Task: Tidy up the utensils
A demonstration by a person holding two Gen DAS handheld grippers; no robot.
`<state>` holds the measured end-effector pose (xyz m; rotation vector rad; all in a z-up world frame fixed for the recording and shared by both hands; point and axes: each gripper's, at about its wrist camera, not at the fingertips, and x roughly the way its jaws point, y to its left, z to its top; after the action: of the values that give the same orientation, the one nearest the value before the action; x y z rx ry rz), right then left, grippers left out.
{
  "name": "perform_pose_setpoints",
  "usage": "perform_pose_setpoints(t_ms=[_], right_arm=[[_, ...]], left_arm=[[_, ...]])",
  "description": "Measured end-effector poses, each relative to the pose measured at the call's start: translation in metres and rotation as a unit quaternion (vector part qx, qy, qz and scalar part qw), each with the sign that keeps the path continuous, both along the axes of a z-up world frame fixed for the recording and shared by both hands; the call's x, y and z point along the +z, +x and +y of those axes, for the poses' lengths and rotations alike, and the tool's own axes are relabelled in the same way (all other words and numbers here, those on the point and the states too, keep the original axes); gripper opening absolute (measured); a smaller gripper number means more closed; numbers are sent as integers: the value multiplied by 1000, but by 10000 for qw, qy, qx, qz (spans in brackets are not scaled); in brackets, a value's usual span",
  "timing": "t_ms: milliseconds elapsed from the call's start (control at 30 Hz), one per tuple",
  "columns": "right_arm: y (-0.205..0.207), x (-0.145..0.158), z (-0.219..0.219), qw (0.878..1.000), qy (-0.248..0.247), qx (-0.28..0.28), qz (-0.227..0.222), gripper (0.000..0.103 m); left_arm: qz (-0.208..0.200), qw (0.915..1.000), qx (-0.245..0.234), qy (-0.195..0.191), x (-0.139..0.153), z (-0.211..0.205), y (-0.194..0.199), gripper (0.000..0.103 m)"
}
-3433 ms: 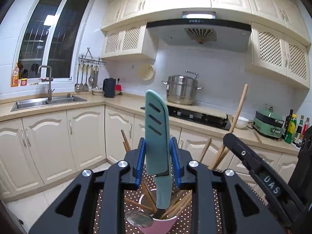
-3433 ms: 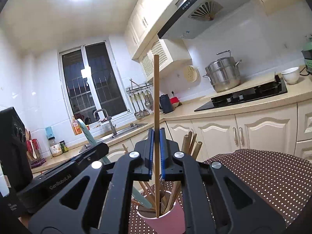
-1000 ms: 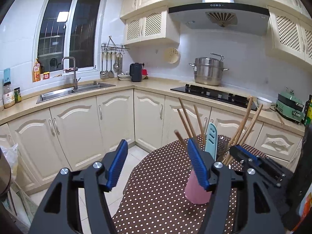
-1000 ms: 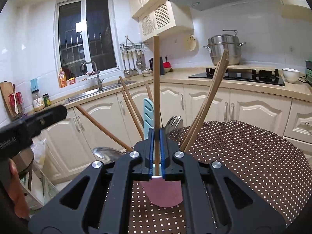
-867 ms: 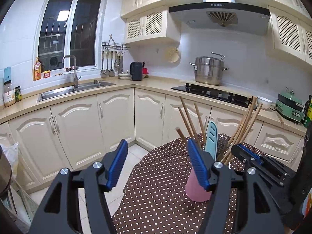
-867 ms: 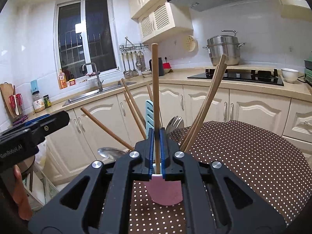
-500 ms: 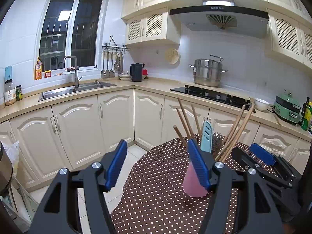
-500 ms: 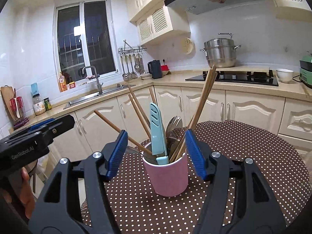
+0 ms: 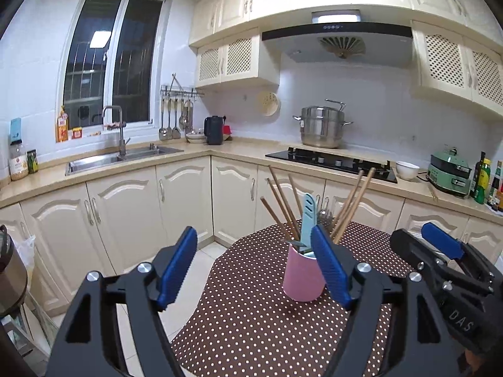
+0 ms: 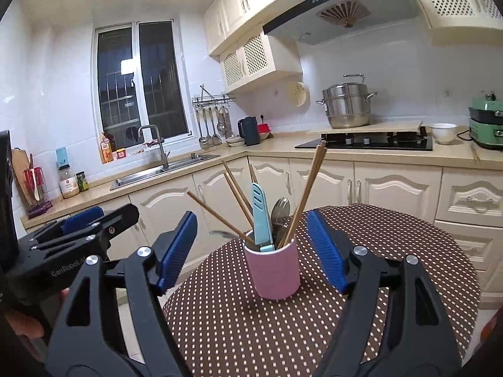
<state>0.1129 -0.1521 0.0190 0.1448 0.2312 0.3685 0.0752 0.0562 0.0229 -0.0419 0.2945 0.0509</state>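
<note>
A pink cup stands on the round brown polka-dot table. It holds several wooden chopsticks, a teal knife, a fork and a spoon. It also shows in the left wrist view. My right gripper is open and empty, just short of the cup. My left gripper is open and empty, with the cup behind its right finger. The right gripper also shows in the left wrist view, open. The left gripper shows at the left of the right wrist view.
The table edge drops to a tiled floor on the left. Cream kitchen cabinets run behind, with a sink, a hob and a steel pot on the counter.
The right gripper let go of the chopstick, which now stands in the cup, and opened wide. Both grippers have pulled back and away from the cup.
</note>
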Motion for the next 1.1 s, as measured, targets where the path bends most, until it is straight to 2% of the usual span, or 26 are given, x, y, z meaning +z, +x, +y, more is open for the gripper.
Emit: perform_pose_setpoints(t_ms=[233, 467, 600, 867, 1100], right_arm=[[-38, 8, -8, 9997, -94, -181, -141, 82], [-65, 17, -14, 9993, -123, -241, -240, 85], [-79, 25, -17, 9984, -179, -318, -421, 86], [-100, 36, -10, 9931, -549, -591, -849, 87], [-105, 41, -8, 9921, -570, -583, -955, 88]], left_arm=[[-265, 9994, -152, 137, 9, -13, -42, 76], [-374, 9981, -358, 325, 16, -26, -75, 79], [-553, 9976, -294, 288, 22, -26, -87, 82], [-982, 9945, -219, 290, 33, -25, -109, 82], [-1243, 9917, -142, 300, 37, -23, -118, 82]])
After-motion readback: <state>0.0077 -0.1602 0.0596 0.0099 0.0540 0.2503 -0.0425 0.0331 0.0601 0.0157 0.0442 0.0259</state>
